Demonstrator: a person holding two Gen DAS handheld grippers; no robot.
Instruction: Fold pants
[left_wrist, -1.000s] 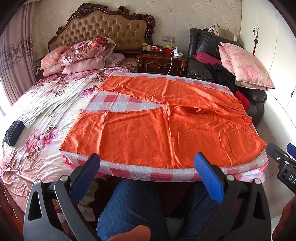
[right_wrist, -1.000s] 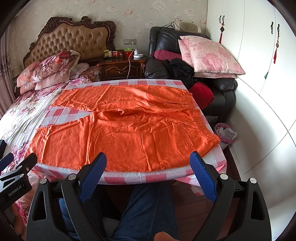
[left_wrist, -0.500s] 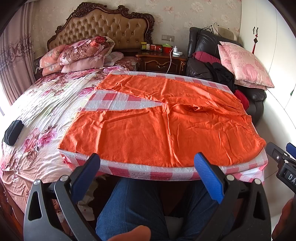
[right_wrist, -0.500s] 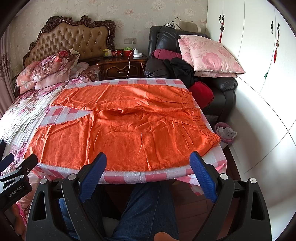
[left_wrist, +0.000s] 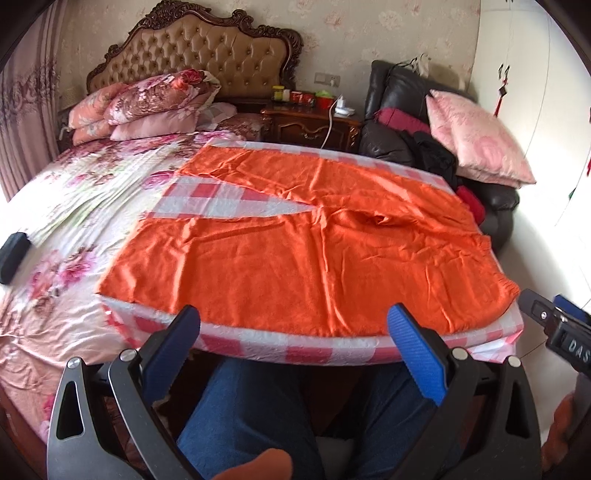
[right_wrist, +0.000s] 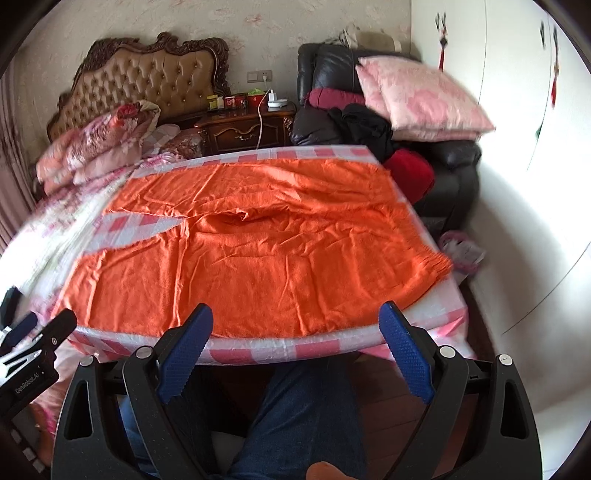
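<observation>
Orange pants (left_wrist: 295, 254) flat on board – just beyond both open hand-held grippers

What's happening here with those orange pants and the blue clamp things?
A seated person holds a two-finger gripper in each hand, getting ready to fold the orange pants. The pants lie spread flat, both legs apart, on a pink checked cloth over the bed. The left gripper and right gripper are both open, hovering at the near edge, touching nothing. No fold has been made yet.
</observation>
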